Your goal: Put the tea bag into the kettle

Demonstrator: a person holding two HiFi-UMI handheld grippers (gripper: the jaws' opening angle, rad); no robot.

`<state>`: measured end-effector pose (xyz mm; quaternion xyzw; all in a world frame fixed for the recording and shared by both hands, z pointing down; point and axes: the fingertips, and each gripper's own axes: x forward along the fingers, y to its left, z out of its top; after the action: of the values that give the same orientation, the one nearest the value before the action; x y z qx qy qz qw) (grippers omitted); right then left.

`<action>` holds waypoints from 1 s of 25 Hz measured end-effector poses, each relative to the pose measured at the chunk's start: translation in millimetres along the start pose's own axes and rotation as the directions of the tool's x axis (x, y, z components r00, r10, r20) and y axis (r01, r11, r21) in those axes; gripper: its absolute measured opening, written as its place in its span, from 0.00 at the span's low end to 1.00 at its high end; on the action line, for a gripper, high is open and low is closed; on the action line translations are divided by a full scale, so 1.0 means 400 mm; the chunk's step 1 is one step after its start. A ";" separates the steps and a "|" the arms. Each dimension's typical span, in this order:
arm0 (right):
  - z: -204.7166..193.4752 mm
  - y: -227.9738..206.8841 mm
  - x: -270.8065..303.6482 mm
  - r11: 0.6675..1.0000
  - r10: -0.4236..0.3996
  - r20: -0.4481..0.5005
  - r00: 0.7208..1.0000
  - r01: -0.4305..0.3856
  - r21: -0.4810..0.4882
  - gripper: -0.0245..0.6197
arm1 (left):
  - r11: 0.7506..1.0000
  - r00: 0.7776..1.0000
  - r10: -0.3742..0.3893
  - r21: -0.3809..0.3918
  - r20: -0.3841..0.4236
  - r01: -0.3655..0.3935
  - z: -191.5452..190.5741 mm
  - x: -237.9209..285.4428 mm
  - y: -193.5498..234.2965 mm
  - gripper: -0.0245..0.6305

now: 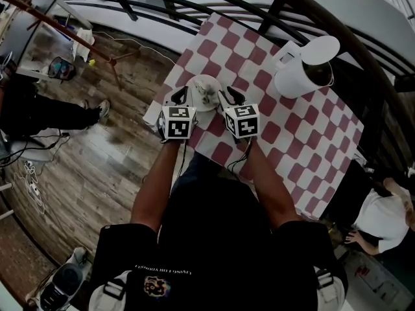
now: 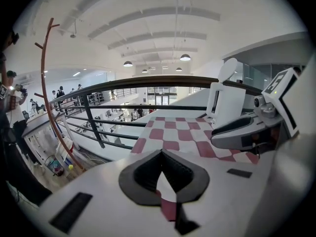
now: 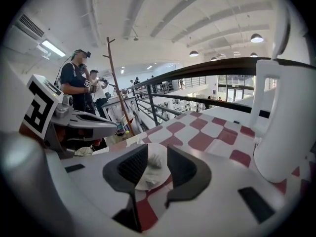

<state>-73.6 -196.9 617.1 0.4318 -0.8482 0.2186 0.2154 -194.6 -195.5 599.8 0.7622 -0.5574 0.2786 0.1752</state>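
A cloth (image 1: pixel 305 141) of red and white squares covers the table, lying flat and matte. At its far side stands the kettle (image 1: pixel 301 73): white, smooth, tall and rounded, with a handle down one side. Its round lid (image 1: pixel 321 49) is tipped up and back, so the dark mouth is open.

Well apart from the kettle, at the cloth's near corner, the two grippers sit side by side. Each has a white shell with a cube of black and white markers. The left gripper (image 2: pixel 161 149) is the one farther from the kettle. Its dark ribbed pads meet at the tips and hold nothing, and only cloth shows in the slit behind them. The right gripper (image 3: pixel 157 146) is nearer the kettle. Its jaws stand apart and empty, and the plate shows through the gap.

The plate (image 1: pixel 194 86) is small, round, white and glossy. It rests on the cloth just beyond the grippers' tips, on the side away from the kettle.

The tea bag (image 3: pixel 154 163) lies on the plate, a small, pale, crumpled lump of soft paper. Neither gripper touches it, and it is well apart from the kettle.
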 end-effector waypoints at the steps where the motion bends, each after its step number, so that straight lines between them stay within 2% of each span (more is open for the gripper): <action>1: -0.011 0.002 0.003 1.000 0.002 -0.009 1.000 -0.002 0.002 0.23 | 1.000 1.000 -0.002 0.000 -0.005 0.002 -0.007 0.002 -0.002 0.04; 14: -0.127 0.032 0.037 1.000 0.029 -0.111 0.993 -0.029 0.005 0.23 | 0.999 0.997 -0.021 -0.029 -0.071 0.019 -0.094 0.029 -0.019 0.04; 25: -0.173 0.040 0.066 0.999 0.052 -0.161 0.986 -0.051 0.013 0.23 | 0.998 0.991 -0.045 -0.043 -0.130 0.039 -0.158 0.054 -0.048 0.04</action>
<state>-88.7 -166.7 685.2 0.3916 -0.8379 0.2619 0.2758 -186.2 -169.1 663.7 0.7502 -0.5341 0.3128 0.2324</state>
